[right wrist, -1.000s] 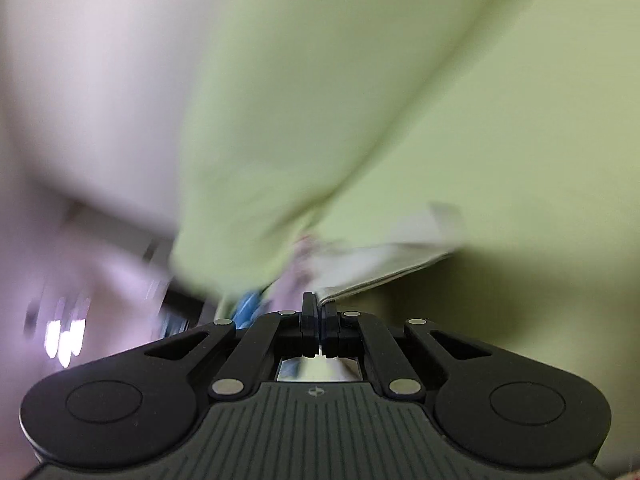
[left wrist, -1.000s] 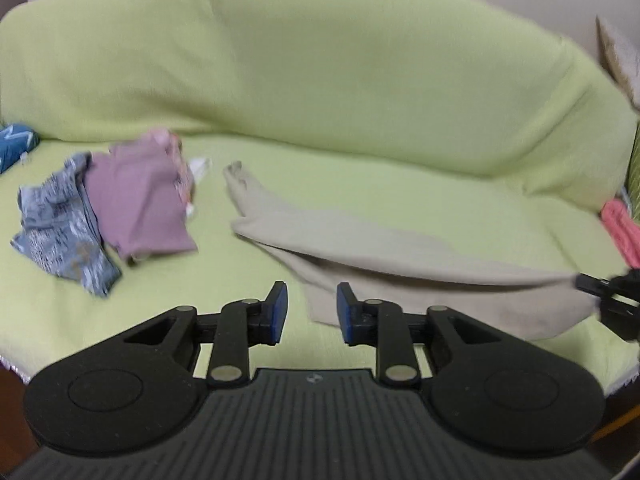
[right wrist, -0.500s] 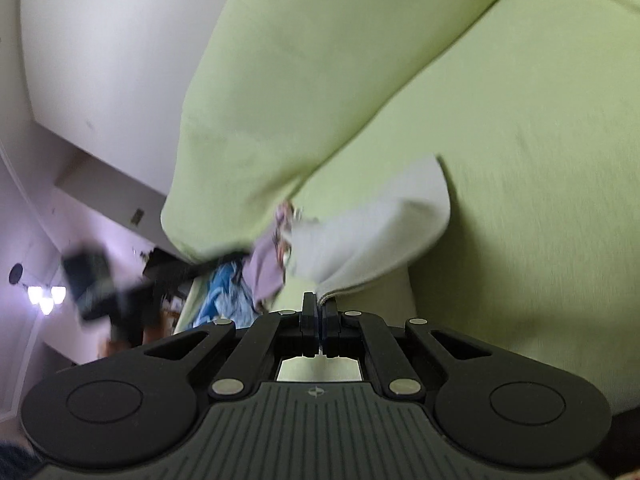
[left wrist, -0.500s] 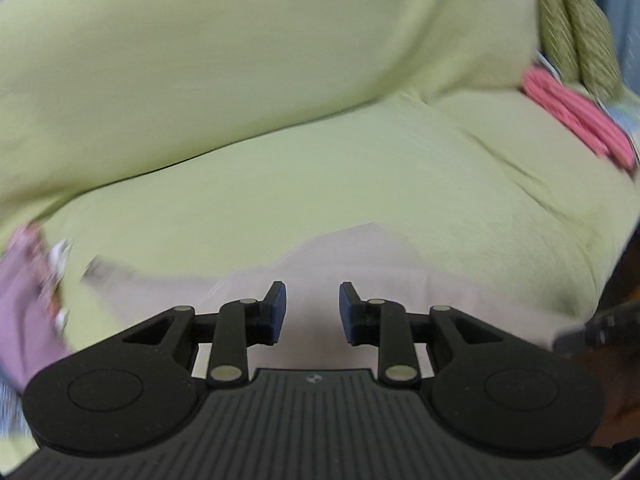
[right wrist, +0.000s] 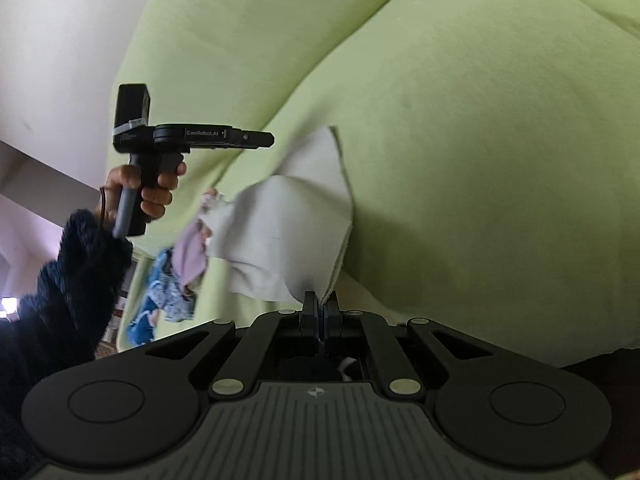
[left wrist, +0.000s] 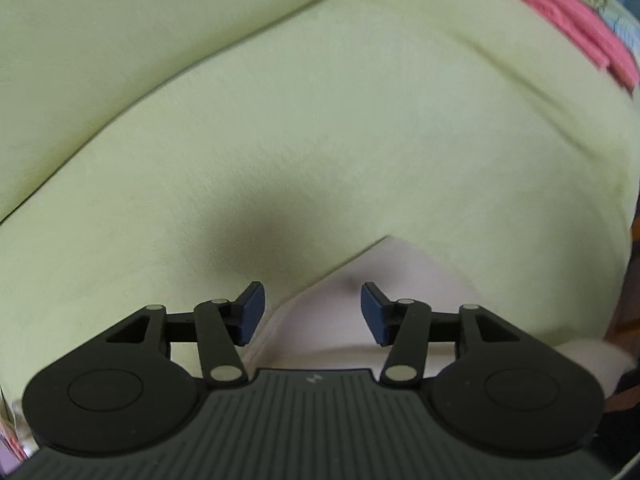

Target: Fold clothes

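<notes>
On the green sofa (left wrist: 320, 128), seen from the left wrist, lay one beige garment (left wrist: 400, 280), its corner between the two blue pads of the left tongs (left wrist: 312, 312), which were spreading and touched nothing. One pink cloth (left wrist: 568, 20) sat at the far right. From the right wrist, the right tongs (right wrist: 320, 312) were pressed together, pinching that garment's (right wrist: 288, 232) edge. One hand (right wrist: 148, 188) gripped the other tool, lettered "CenRobot.AI". Beyond lay one mauve cloth (right wrist: 188, 252) and one blue patterned one (right wrist: 160, 296).
</notes>
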Tool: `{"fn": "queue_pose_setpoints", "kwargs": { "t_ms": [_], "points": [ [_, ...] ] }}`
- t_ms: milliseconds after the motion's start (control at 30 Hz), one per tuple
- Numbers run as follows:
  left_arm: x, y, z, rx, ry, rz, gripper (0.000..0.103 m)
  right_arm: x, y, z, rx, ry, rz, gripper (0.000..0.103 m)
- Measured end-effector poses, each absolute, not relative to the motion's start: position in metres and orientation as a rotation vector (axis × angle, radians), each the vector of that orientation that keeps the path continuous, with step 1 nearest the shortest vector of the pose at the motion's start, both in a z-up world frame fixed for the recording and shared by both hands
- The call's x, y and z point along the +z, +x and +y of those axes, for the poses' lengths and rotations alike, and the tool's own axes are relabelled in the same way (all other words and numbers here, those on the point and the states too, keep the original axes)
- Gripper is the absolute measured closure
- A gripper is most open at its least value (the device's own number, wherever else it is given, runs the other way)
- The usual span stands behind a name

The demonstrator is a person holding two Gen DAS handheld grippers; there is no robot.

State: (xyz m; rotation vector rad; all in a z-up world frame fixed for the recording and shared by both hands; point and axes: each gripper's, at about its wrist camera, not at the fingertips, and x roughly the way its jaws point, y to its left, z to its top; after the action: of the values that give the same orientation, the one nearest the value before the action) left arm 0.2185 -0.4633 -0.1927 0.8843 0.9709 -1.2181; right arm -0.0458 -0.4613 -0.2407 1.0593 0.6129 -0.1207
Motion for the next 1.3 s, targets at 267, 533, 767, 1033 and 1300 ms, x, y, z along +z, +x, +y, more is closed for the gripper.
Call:
{"fn": "queue_pose_setpoints", "kwargs": {
  "t_ms": [267, 533, 767, 1033, 1300],
  "points": [
    [-0.225, 0.227, -0.479, -1.251, 0.911, 1.046, 0.039, -0.246, -0.077, -0.489, -0.152, 1.036, 0.655, 0.093],
    [-0.194, 0.198, -0.449, -1.262, 0.911, 0.876, 0.100, -0.227, -0.071, -0.490, -0.210, 0.915, 0.685, 0.098],
    [-0.049, 0.217, -0.354, -1.188, 0.600, 0.599, 0.100, -0.141, -0.066, -0.484, -0.237, 0.591, 0.571, 0.101],
    [0.078, 0.264, -0.289, -0.983, 0.435, 0.356, 0.099, 0.009, 0.011, -0.501, -0.207, 0.053, 0.399, 0.102],
    [0.126, 0.332, -0.319, -0.752, 0.367, 0.290, 0.099, 0.123, 0.160, -0.540, -0.342, -0.195, 0.380, 0.103]
  ]
}}
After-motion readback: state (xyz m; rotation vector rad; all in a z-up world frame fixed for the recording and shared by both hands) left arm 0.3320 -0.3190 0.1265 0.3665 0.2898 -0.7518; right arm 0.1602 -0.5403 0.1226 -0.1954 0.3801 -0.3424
